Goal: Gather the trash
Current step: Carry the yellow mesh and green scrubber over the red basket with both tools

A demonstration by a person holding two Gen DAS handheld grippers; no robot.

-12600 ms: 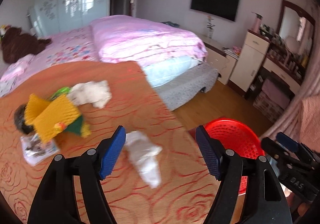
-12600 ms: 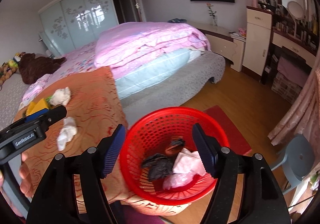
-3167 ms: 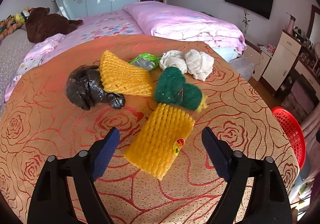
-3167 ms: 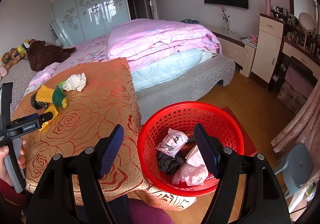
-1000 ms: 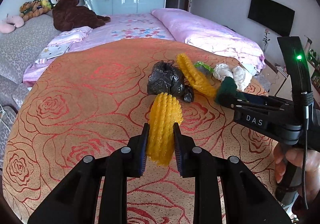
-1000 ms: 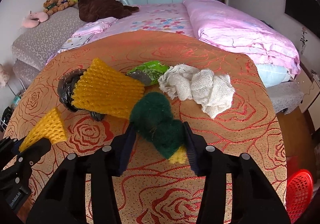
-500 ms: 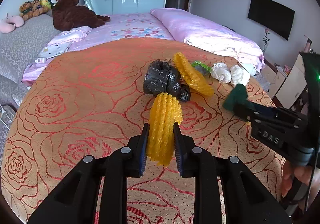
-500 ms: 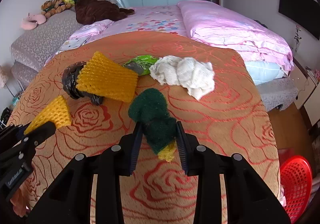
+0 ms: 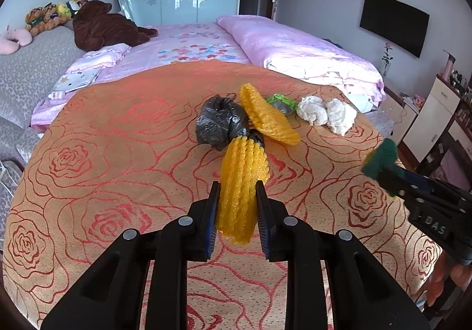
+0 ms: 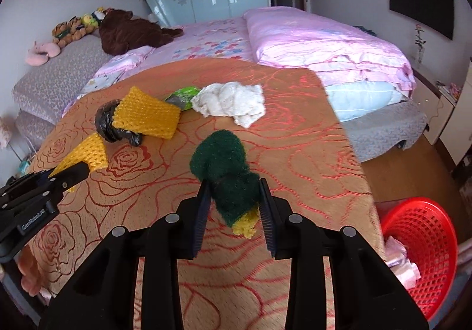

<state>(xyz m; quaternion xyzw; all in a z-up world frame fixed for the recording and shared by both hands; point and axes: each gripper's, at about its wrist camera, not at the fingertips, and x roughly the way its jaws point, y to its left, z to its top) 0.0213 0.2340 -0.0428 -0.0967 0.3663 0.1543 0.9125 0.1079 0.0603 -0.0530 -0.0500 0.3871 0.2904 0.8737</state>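
My left gripper (image 9: 237, 213) is shut on a yellow foam net sleeve (image 9: 242, 182), squeezed and held above the orange rose-patterned cloth (image 9: 103, 153). My right gripper (image 10: 234, 206) is shut on a green scouring sponge (image 10: 224, 170) with a yellow underside, lifted off the cloth. That sponge (image 9: 380, 159) also shows at the right of the left wrist view. On the cloth lie a black plastic bag (image 9: 219, 123), a second yellow net sleeve (image 9: 268, 117), a green wrapper (image 9: 280, 103) and a white crumpled cloth (image 9: 327, 114). The red basket (image 10: 419, 253) stands low at the right, with pale trash inside.
A bed with a pink quilt (image 9: 295, 49) lies behind the covered surface, with soft toys (image 9: 97, 23) at its head. Cabinets (image 9: 433, 114) and a dresser stand along the right wall under a television (image 9: 393, 23). The cloth's right edge drops to wooden floor (image 10: 392, 176).
My right gripper closed onto the green sponge, lifted it off the cloth and carried it right, toward the red basket. My left gripper kept the yellow sleeve and stayed in place.
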